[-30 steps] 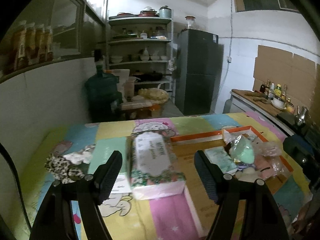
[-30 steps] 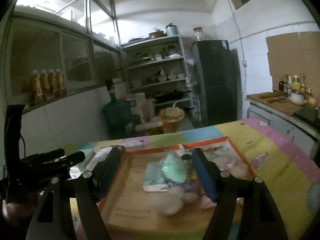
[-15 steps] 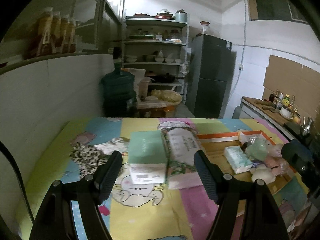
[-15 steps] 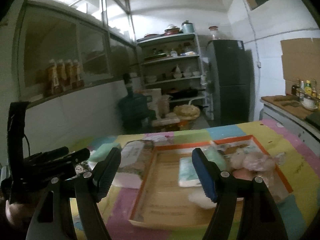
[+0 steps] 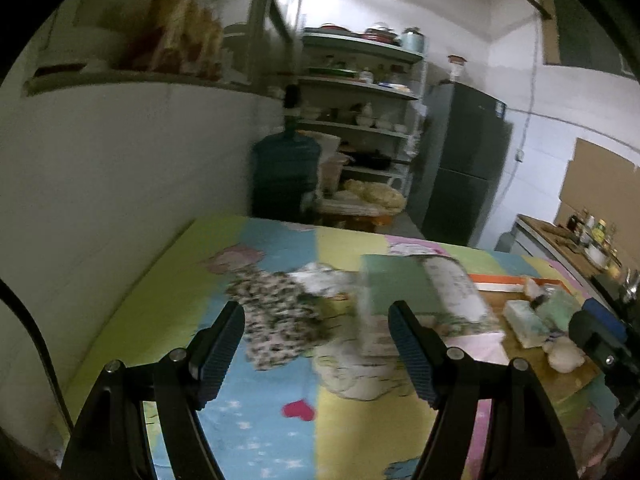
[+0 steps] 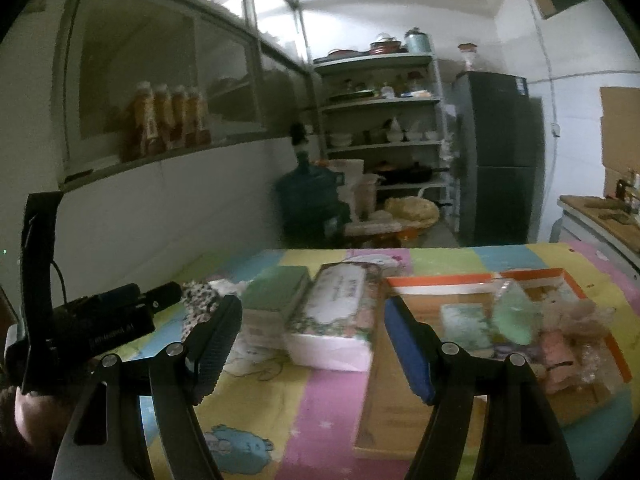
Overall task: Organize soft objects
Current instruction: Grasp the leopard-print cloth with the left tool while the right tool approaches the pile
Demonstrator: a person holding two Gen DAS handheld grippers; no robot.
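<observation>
A leopard-print cloth point(image 5: 276, 316) lies crumpled on the colourful mat, just beyond my open left gripper point(image 5: 316, 344), which holds nothing. To its right sit a green tissue box point(image 5: 394, 284) and a floral tissue pack point(image 5: 456, 292). In the right wrist view the floral tissue pack point(image 6: 340, 312) lies ahead between the fingers of my open, empty right gripper point(image 6: 312, 340), with the green box point(image 6: 276, 296) at its left. An orange-rimmed cardboard tray point(image 6: 440, 280) on the right holds a small tissue pack point(image 6: 466, 324), a green soft item point(image 6: 514, 316) and bagged soft things point(image 6: 572, 328).
The mat-covered table point(image 5: 360, 440) meets a white wall point(image 5: 100, 200) on the left. Behind it stand a water jug point(image 5: 286, 176), shelves of dishes point(image 5: 360, 120) and a dark fridge point(image 5: 464, 164). A hand with the left gripper's body point(image 6: 92, 320) shows at the right view's left edge.
Both grippers have swung left across the table. The left one went from facing the floral pack to facing the leopard cloth; the right one from the tray to the floral pack. Jaws unchanged.
</observation>
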